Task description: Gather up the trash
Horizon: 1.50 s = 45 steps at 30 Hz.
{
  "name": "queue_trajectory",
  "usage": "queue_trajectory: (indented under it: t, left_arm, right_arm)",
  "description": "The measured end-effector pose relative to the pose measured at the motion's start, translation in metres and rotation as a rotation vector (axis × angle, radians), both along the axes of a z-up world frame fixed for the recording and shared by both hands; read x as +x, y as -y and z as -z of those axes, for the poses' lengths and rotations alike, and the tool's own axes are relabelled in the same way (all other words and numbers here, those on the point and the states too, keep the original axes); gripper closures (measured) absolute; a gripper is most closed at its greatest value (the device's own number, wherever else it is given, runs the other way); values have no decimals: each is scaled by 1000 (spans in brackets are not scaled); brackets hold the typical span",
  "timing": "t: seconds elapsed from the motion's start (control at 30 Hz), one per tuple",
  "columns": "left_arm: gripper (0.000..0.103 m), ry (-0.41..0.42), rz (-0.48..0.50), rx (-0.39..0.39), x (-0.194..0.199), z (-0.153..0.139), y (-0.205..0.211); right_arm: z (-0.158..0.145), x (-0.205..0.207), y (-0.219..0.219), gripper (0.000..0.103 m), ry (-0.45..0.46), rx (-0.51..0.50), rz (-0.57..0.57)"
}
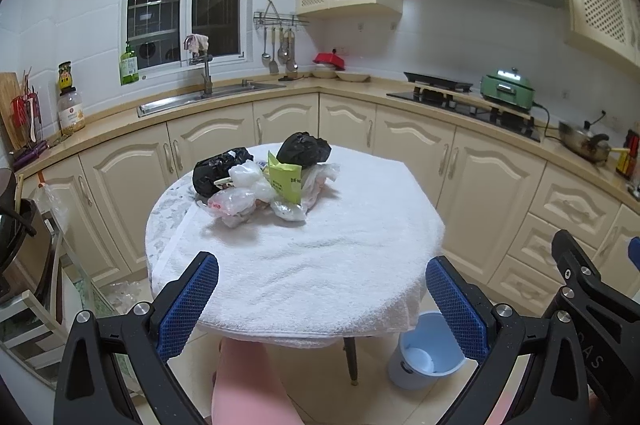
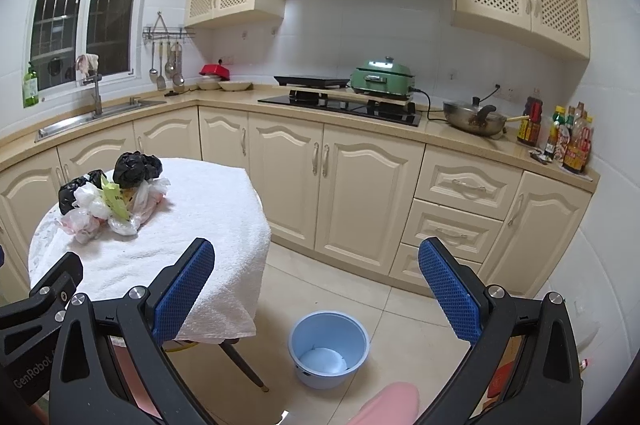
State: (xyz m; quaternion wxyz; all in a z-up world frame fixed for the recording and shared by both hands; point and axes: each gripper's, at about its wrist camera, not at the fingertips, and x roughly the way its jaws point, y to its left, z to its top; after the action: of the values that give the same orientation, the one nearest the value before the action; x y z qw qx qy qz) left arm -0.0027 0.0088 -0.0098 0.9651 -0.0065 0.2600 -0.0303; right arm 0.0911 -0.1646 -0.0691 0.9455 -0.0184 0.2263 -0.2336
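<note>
two tools, both empty, so to me this looks like the very start: nothing picked up yet.

left wrist view: the left tool (image 1: 322,301) has its blue pads spread wide with nothing between them. it hangs over the near edge of the round counter (image 1: 360,225) with the white towel on it. the trash pile (image 1: 264,181) sits straight ahead of the tool, well past the fingertips, toward the far side of the counter: two crumpled black bags, some clear plastic bags and a yellow-green wrapper (image 1: 285,181) sticking up in the middle. the blue bucket (image 1: 428,353) is on the floor below and to the right of the tool, under the counter's edge.

right wrist view: the right tool (image 2: 316,299) is also wide open and holding nothing. the pile (image 2: 108,201) is off ahead and to its left, and the bucket (image 2: 328,345) is on the floor nearly dead ahead, between the fingers and a bit below.

next move, i'd guess: reach the left tool forward to the pile and close on one loose piece. the crinkly bags overlap, so one could drag its neighbours along.
</note>
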Motion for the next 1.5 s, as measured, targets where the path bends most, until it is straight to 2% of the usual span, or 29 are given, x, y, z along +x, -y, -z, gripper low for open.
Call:
queue_trajectory:
  t: [0.47, 0.83, 1.23, 1.5]
  left_arm:
    - [1, -14, 4, 10, 10, 3, 0]
    - [1, -57, 5, 3, 38, 4, -14]
    - [1, -179, -63, -20, 114, 18, -64]
    - [2, -256, -123, -32, 168, 29, -116]
  right_arm:
    - [3, 7, 3, 0, -22, 8, -4]
    - [3, 28, -7, 0, -49, 20, -17]
    - [28, 104, -48, 0, -178, 46, -121]
    - [50, 170, -99, 0, -274, 74, -224]
